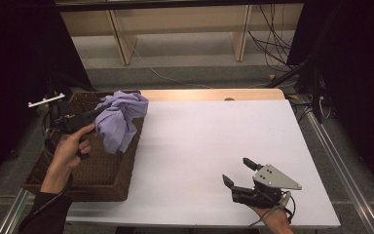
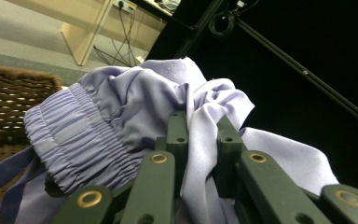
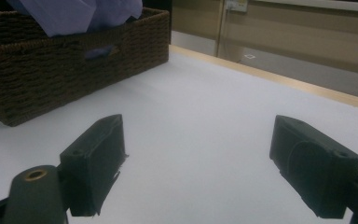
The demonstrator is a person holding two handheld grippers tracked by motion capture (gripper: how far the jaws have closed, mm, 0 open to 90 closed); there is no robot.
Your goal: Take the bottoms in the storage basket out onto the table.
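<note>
Left gripper [image 1: 93,115] clenched on a fold of the lilac garment [image 1: 121,119], lifting it above the wicker basket [image 1: 102,180] at the bench's left edge; right gripper [image 1: 239,171] released, resting near the front edge, ready to assist.

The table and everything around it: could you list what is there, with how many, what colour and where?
garment: one, lilac with an elastic waistband, bunched, lifted above the basket.
basket: one, dark brown wicker, at the table's left edge.
table: one, white top with a pale wooden far edge.
cables: several, black, on the floor beyond the table.
left gripper: one, black, shut on the garment.
right gripper: one, black with a grey plate, open, low over the table near right.
hands: two, one on each gripper.
</note>
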